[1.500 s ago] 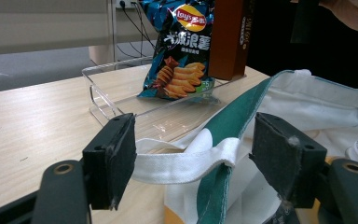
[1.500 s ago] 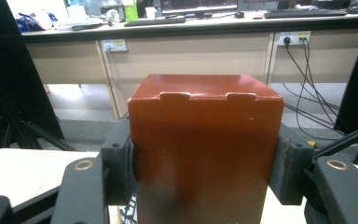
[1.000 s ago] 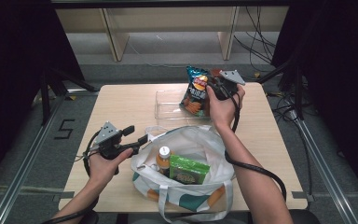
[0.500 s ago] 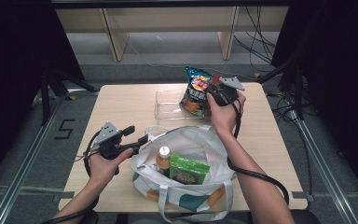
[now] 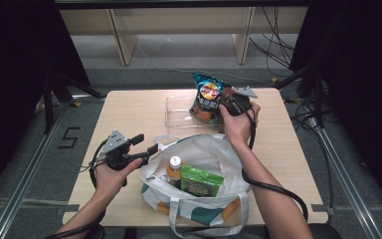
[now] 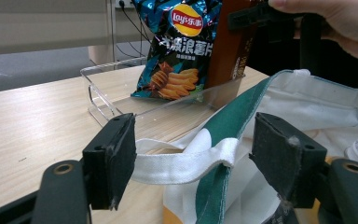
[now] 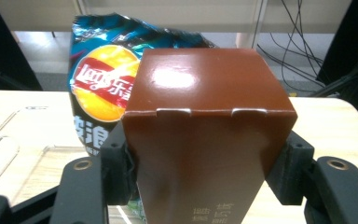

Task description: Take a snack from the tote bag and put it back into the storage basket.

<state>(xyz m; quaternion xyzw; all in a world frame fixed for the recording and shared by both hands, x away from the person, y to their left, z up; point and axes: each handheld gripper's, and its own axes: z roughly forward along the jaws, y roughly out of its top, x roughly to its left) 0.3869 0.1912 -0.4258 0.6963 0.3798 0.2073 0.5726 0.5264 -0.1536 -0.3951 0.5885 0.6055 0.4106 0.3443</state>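
Observation:
My right gripper is shut on a brown carton, its pads pressing both sides. The carton stands upright with its lower end behind the near wall of a clear plastic tray. A blue chip bag leans in the tray right next to it. My left gripper is at the left rim of a white and green tote bag. Its jaws stand open, and the bag's white strap runs across the gap between them.
Inside the tote lie an orange-labelled bottle and a green packet. The wooden table has bare room left of the tray. Cables trail from both grippers, and metal stands rise beside the table.
The right gripper with the brown carton has shifted slightly lower in the high view. The left gripper has stayed put.

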